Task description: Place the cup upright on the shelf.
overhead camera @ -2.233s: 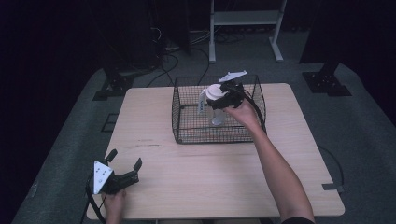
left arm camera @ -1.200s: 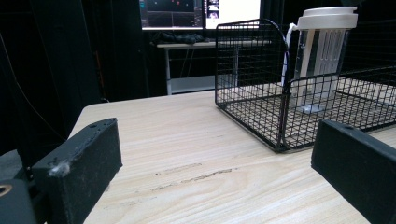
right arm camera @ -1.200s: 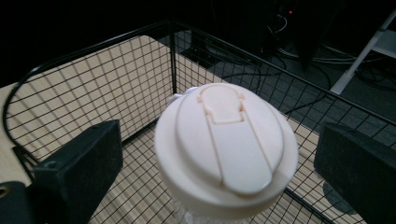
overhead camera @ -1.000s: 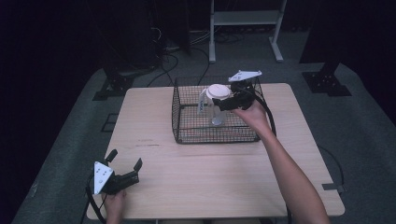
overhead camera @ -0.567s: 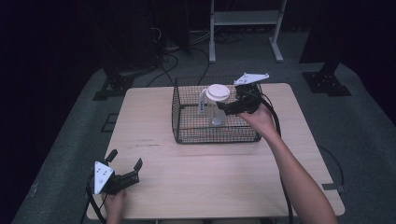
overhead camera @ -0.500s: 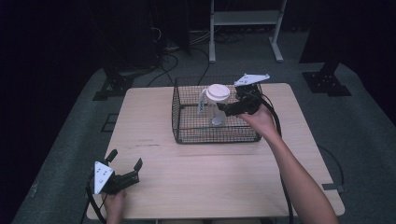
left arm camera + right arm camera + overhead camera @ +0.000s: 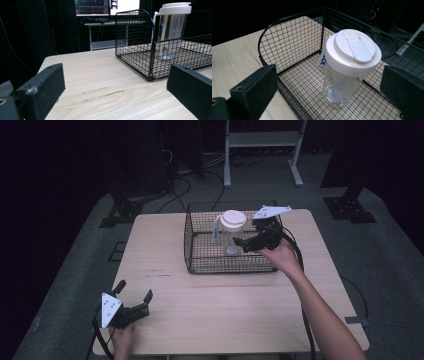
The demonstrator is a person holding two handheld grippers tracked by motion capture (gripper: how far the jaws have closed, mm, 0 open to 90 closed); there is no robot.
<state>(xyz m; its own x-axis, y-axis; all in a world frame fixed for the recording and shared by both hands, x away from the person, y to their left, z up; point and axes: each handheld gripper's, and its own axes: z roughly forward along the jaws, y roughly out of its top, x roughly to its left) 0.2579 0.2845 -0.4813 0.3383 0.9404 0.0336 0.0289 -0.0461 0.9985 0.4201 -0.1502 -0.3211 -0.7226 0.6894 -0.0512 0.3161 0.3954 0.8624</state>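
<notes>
Both grippers gape empty: right gripper [image 7: 246, 244] just beside the white-lidded clear bottle [image 7: 232, 231] upright in the wire basket [image 7: 200, 262], left gripper [image 7: 134, 296] well apart.

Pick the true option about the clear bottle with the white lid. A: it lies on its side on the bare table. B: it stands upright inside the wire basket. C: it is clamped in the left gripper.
B: the bottle stands upright on the floor of the wire basket, free of the right gripper, whose jaws are open.

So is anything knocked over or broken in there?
No. The clear bottle stands upright in the wire basket, its white lid on. Nothing looks spilled or damaged on the table.
</notes>
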